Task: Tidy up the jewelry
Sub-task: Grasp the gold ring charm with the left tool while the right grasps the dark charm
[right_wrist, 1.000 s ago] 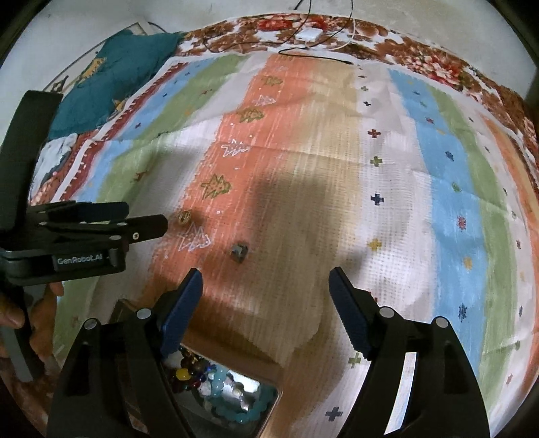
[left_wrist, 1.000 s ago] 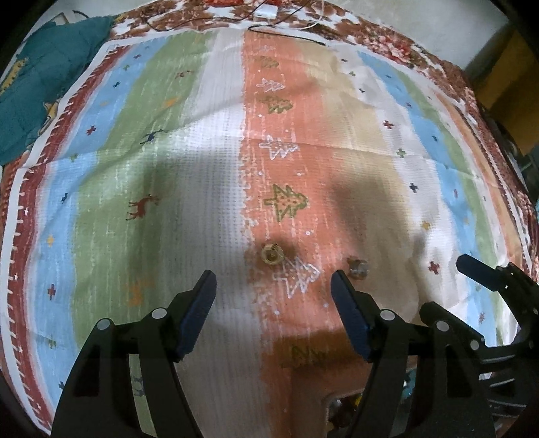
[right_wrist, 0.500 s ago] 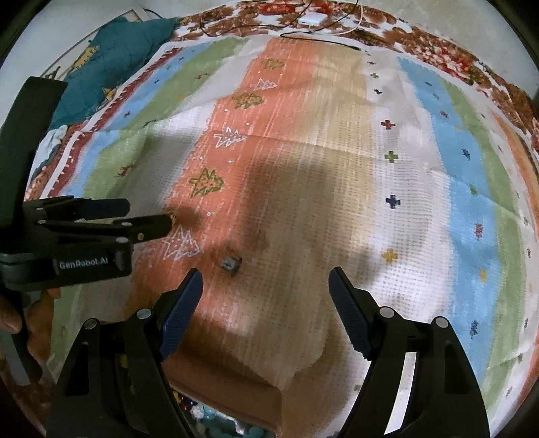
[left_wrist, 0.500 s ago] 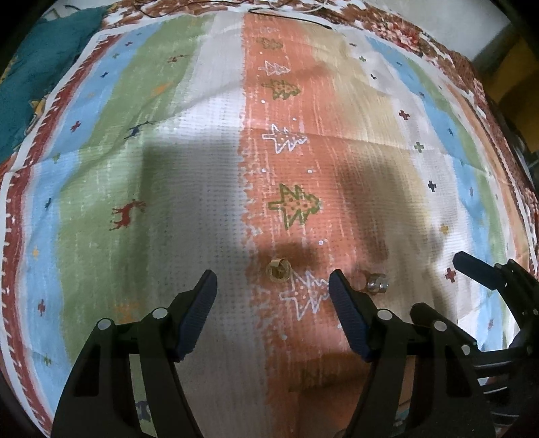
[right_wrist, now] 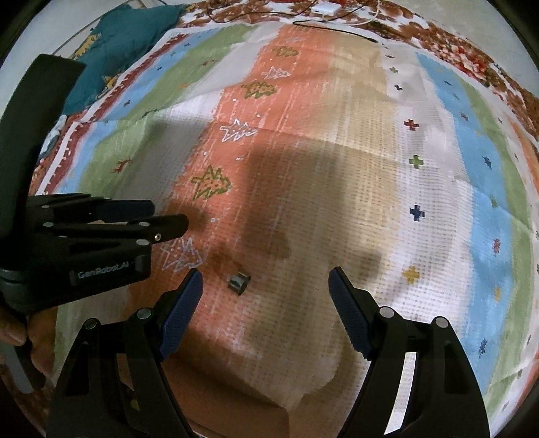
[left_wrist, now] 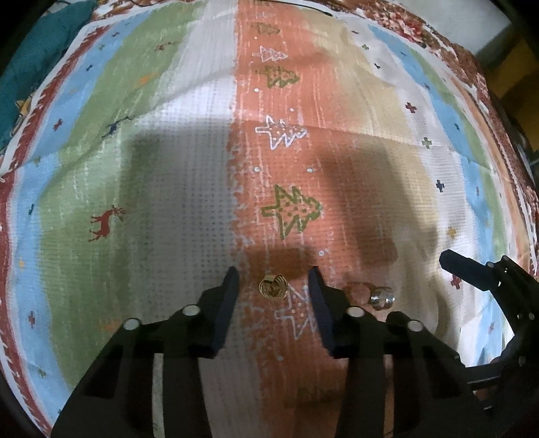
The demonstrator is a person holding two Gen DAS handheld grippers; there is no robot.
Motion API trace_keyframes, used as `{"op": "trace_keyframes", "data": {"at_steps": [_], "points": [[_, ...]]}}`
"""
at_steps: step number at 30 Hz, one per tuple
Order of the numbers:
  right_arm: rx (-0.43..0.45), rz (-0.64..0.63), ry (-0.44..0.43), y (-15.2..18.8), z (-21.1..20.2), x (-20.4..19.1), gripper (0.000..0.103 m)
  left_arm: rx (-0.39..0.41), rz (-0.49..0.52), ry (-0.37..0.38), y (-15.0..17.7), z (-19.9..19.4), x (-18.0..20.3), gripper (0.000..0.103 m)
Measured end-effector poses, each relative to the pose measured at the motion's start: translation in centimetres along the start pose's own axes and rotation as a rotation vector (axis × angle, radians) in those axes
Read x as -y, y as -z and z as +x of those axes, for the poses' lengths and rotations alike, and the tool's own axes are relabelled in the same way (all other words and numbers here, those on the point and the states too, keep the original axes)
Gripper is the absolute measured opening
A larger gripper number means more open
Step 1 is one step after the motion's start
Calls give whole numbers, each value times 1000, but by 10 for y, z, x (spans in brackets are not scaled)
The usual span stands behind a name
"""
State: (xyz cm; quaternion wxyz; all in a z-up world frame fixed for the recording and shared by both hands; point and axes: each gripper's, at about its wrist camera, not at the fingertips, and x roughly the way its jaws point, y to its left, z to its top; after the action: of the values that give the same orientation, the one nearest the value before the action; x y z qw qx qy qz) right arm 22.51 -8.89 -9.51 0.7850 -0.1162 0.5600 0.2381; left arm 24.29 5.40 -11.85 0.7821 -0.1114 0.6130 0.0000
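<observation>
A small gold ring (left_wrist: 273, 286) lies on the orange stripe of the patterned cloth (left_wrist: 161, 202). My left gripper (left_wrist: 273, 284) is open with its two fingers on either side of the ring, not touching it. A silver ring (left_wrist: 381, 298) lies just to its right; it also shows in the right wrist view (right_wrist: 238, 280). My right gripper (right_wrist: 266, 283) is open and empty, with the silver ring just right of its left finger. The left gripper shows in the right wrist view (right_wrist: 182, 224); the gold ring is hidden behind it there.
A teal cloth (right_wrist: 111, 50) lies at the far left. Cables and a white charger (right_wrist: 325, 8) lie at the far edge. The right gripper's fingers (left_wrist: 471, 269) show at the right of the left wrist view.
The left gripper has moved forward over the gold ring and its fingers have narrowed around it. The right gripper has moved forward toward the silver ring; the jewelry box has left its view.
</observation>
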Motion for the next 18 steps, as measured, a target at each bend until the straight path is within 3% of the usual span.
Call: {"op": "trace_keyframes", "data": {"at_steps": [4, 7, 9, 18], "points": [[-13, -2, -5, -2, 4, 0, 76, -6, 18, 6, 0, 3, 3, 34], [-31, -5, -7, -3, 8, 0, 67, -9, 23, 3, -1, 4, 4, 33], [-43, -7, -8, -3, 11, -1, 67, -12, 30, -6, -1, 5, 5, 31], [-97, -30, -12, 1, 25, -5, 32, -19, 42, -15, -5, 11, 7, 18]]}}
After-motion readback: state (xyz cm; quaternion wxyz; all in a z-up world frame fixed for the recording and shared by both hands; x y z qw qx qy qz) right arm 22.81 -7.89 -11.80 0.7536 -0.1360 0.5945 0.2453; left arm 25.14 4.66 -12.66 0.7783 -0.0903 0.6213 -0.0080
